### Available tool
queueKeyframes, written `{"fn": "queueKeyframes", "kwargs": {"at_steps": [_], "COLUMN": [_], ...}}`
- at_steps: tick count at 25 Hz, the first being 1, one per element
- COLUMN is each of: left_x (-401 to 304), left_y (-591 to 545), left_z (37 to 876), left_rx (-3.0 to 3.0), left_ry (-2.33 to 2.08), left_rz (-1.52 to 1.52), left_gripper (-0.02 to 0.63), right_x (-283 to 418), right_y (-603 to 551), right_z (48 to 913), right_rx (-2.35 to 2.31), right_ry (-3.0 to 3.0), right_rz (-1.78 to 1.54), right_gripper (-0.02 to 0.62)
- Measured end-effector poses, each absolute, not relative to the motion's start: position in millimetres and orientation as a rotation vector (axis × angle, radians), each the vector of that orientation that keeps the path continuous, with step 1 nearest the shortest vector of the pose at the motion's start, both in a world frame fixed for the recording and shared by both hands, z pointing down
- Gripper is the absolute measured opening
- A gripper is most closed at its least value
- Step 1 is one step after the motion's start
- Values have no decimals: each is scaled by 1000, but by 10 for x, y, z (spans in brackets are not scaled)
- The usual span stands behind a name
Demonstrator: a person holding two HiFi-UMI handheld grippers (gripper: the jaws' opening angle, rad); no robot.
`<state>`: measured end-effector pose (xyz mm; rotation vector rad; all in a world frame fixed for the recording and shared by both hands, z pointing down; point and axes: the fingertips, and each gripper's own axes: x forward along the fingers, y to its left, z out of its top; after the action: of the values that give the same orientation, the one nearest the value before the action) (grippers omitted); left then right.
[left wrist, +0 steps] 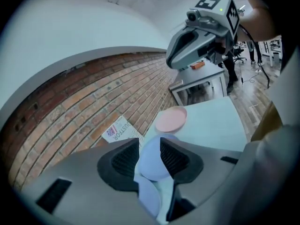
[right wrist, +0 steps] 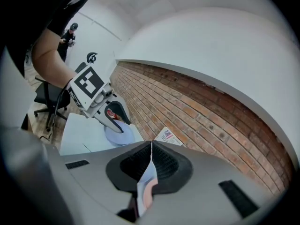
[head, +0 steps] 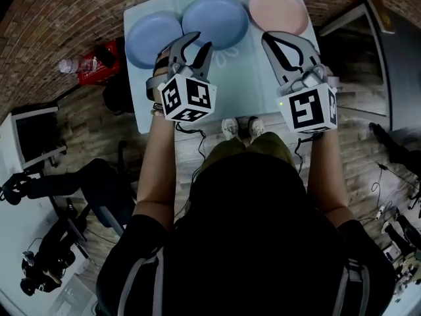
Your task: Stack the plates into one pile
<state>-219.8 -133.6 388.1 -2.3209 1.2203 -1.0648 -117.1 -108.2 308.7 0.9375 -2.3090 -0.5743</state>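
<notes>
Three plates lie in a row along the far side of the pale blue table [head: 237, 78]: a blue plate [head: 152, 39] at the left, a second blue plate [head: 215, 22] in the middle, and a pink plate [head: 278, 10] at the right. My left gripper [head: 201, 40] hovers over the near rim of the middle blue plate [left wrist: 157, 161], open, with nothing pressed between its pads. My right gripper [head: 279, 39] hangs just in front of the pink plate [left wrist: 171, 119], shut on nothing, its pads meeting at the tips [right wrist: 151, 144].
A printed placard [left wrist: 117, 129] leans on the brick wall [left wrist: 70, 107] behind the plates. On the floor to the left are a red basket [head: 99, 64] and office chairs [head: 79, 189]. A white bench [left wrist: 199, 83] is at the right.
</notes>
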Motion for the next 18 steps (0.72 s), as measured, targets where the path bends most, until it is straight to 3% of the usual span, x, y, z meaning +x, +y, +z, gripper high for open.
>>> {"fn": "queueKeyframes", "kwargs": {"at_steps": [8, 18], "left_x": [-3034, -3564], "left_y": [-1488, -1644], "left_z": [4816, 5884], "left_rx": [-2252, -2148], "left_ry": [1287, 1259], "left_rz": [-1371, -1673], "left_gripper": [160, 159], "right_x": [-1544, -1607], "right_y": [-1061, -1050], "right_z": [3385, 3476], "right_rx": [816, 779], "right_ry": [-2311, -2279], "right_rz": [-556, -546], "right_gripper": [35, 35]}}
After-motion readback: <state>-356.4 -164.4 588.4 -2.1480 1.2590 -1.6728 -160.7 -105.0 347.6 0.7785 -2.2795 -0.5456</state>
